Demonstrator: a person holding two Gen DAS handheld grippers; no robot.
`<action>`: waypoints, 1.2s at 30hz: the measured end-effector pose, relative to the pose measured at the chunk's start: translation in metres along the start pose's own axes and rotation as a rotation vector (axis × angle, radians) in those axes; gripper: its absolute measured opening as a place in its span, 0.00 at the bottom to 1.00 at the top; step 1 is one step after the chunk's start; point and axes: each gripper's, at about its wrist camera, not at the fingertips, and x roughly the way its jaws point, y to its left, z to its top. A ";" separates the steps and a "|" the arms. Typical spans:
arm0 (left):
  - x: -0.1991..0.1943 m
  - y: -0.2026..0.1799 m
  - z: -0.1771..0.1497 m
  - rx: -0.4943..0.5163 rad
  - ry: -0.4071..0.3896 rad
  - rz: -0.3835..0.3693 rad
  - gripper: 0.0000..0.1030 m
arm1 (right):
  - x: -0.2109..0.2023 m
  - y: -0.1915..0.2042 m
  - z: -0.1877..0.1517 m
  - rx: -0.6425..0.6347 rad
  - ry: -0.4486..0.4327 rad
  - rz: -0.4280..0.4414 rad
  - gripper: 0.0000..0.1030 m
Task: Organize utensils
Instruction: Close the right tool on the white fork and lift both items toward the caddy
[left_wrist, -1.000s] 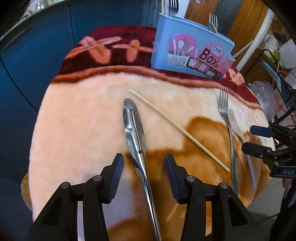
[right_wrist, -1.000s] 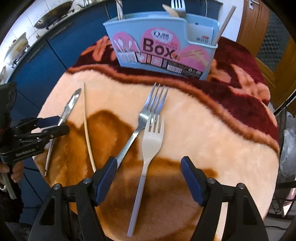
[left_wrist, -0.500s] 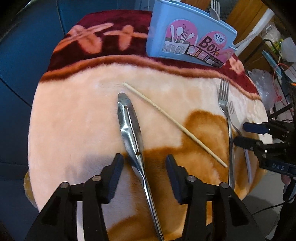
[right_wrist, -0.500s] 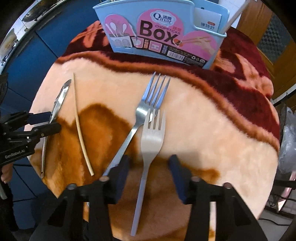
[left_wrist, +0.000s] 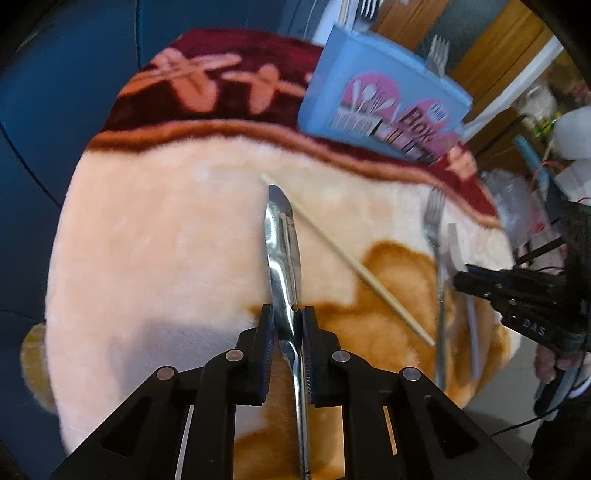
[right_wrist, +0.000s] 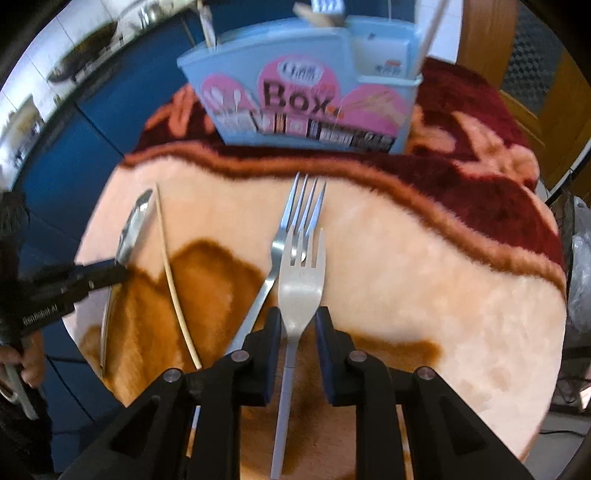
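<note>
My left gripper (left_wrist: 289, 314) is shut on a shiny metal knife (left_wrist: 282, 251) that points away across the fuzzy peach blanket (left_wrist: 166, 240). My right gripper (right_wrist: 297, 321) is closed around the neck of a pale grey fork (right_wrist: 301, 273). That fork lies partly over a steel fork (right_wrist: 291, 221). A single wooden chopstick (right_wrist: 171, 280) lies between knife and forks, and it also shows in the left wrist view (left_wrist: 347, 258). The blue utensil box (right_wrist: 306, 88) stands at the back on the dark red border, with forks and a chopstick in it.
The blanket covers a round table; its edge drops off close on the left (left_wrist: 55, 258) and on the right (right_wrist: 554, 332). Blue cabinets (left_wrist: 55, 92) stand behind. A wooden door (right_wrist: 535, 55) and cables are on the right side.
Both grippers have closed: the left onto the knife, the right onto the pale fork. Both moved forward over their utensils.
</note>
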 end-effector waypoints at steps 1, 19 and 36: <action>-0.004 -0.002 -0.004 0.010 -0.033 -0.009 0.14 | -0.005 -0.001 -0.003 0.003 -0.042 0.000 0.21; -0.060 -0.052 0.011 0.074 -0.508 -0.137 0.13 | -0.071 0.003 -0.013 -0.036 -0.568 0.015 0.20; -0.102 -0.092 0.115 0.108 -0.843 -0.068 0.13 | -0.116 -0.024 0.051 -0.055 -0.757 0.011 0.19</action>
